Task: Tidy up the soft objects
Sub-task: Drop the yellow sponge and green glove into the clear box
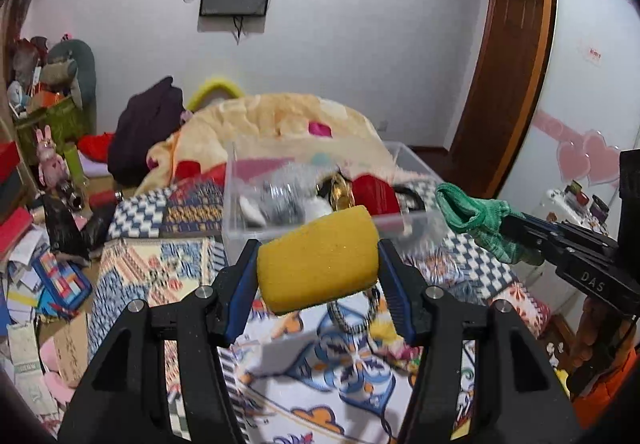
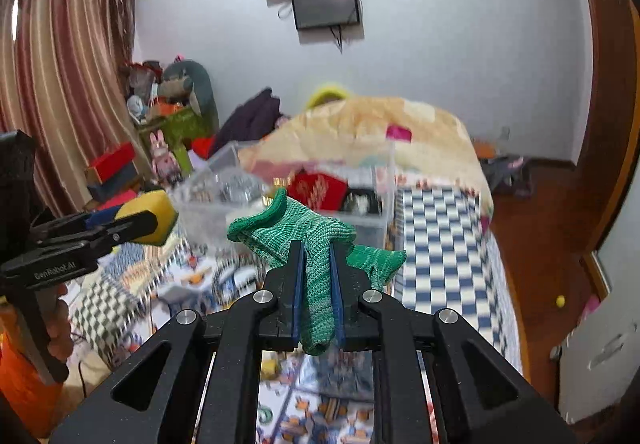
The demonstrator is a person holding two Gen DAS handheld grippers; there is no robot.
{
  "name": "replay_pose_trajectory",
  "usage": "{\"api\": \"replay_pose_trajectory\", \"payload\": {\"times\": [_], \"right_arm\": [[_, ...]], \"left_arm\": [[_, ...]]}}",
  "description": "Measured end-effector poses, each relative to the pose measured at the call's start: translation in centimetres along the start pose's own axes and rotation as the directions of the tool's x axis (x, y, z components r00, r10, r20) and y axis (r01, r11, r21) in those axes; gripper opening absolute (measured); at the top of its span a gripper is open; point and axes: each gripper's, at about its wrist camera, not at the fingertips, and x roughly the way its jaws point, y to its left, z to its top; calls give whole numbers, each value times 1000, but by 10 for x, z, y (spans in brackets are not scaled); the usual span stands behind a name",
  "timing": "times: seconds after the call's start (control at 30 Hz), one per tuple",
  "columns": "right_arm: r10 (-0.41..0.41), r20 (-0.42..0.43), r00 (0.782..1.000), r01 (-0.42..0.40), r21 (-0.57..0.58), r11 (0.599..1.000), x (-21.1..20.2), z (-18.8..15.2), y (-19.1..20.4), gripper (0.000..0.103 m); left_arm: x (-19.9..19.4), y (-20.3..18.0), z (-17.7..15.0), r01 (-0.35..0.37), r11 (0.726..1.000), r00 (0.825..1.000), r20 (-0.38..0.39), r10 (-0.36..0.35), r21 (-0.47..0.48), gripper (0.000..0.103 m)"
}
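Note:
My left gripper (image 1: 318, 260) is shut on a yellow sponge (image 1: 318, 264) and holds it above the patterned bedspread, just short of a clear plastic box (image 1: 236, 212). The box holds a red item (image 1: 374, 194), a grey-white fluffy thing and other soft items. My right gripper (image 2: 316, 256) is shut on a green knitted cloth (image 2: 296, 232), held in the air in front of the same box (image 2: 360, 220). In the left wrist view the right gripper and its cloth (image 1: 476, 220) are at the right. In the right wrist view the sponge (image 2: 150, 216) is at the left.
The box stands on a bed with a patterned cover (image 1: 328, 364) and a blue-white checked cloth (image 2: 440, 252). A cream blanket (image 1: 288, 120) is heaped behind. Cluttered boxes, toys and papers (image 1: 44, 204) lie left of the bed. A wardrobe (image 1: 580, 84) stands right.

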Motion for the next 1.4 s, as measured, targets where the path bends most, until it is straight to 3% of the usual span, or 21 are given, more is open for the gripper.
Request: {"api": "replay_pose_trajectory", "payload": {"times": [0.33, 0.63, 0.97, 1.23, 1.4], "right_arm": [[-9, 94, 996, 11, -12, 1000, 18, 35, 5, 11], [-9, 47, 999, 10, -34, 999, 54, 43, 8, 11], [-27, -69, 997, 21, -82, 996, 97, 35, 11, 11], [-65, -103, 993, 52, -122, 991, 103, 26, 10, 11], [-73, -108, 991, 59, -124, 991, 98, 26, 9, 23]], "left_arm": [[22, 4, 31, -23, 1000, 999, 45, 23, 5, 57], [58, -1, 42, -19, 1000, 1000, 16, 19, 21, 57], [109, -2, 37, -52, 998, 995, -78, 55, 37, 57], [123, -3, 30, -82, 994, 991, -96, 89, 73, 60], [122, -3, 25, -78, 994, 990, -111, 86, 73, 67]]}}
